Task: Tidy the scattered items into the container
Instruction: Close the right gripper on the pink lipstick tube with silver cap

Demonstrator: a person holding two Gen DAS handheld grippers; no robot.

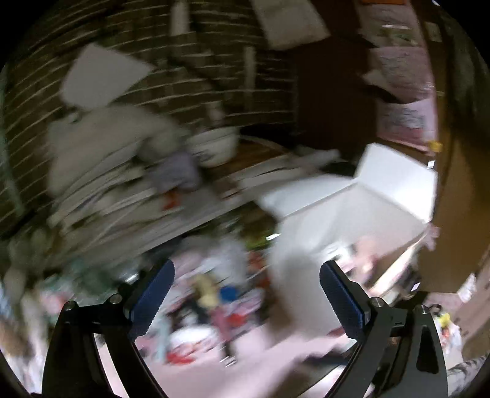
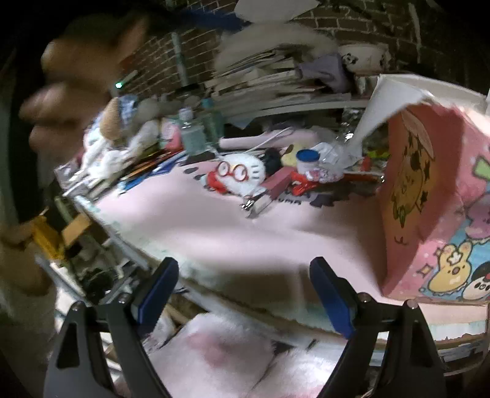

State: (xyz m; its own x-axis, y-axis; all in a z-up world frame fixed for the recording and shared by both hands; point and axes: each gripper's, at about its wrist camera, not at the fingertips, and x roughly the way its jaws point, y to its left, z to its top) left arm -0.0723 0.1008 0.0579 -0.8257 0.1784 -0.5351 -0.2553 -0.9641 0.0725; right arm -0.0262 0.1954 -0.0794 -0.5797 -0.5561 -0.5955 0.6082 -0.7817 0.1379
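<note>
While the left wrist picture is very blurry, the left gripper [image 1: 246, 294] shows its two blue pads standing wide apart with nothing between them. Past it sits the box [image 1: 361, 208], white on the inside, with its flaps up, on the right side of the pink mat [image 1: 275, 355]. A smeared heap of small toys [image 1: 214, 294] lies on the mat just left of the box, too blurred to tell one from another. The right gripper [image 2: 243, 294] is also open wide and holds nothing; it hangs over the near edge of the mat. In the right wrist picture the box is pink on the outside with cartoon animals, and it stands on the right side of the mat with a white flap [image 2: 382, 104] sticking up. In the middle of the mat, at its far side, lies a white plush toy with red glasses [image 2: 242, 174]. Just beside it are a small jar with a blue lid [image 2: 307, 160], a pink flat case [image 2: 277, 183] and some red wrappers [image 2: 301, 183], all outside the box. Behind them, bottles [image 2: 191, 134] and a stack of books [image 2: 269, 82] stand against the brick wall [image 2: 352, 18]. A blurred hand [image 2: 70, 79] fills the top left corner.
</note>
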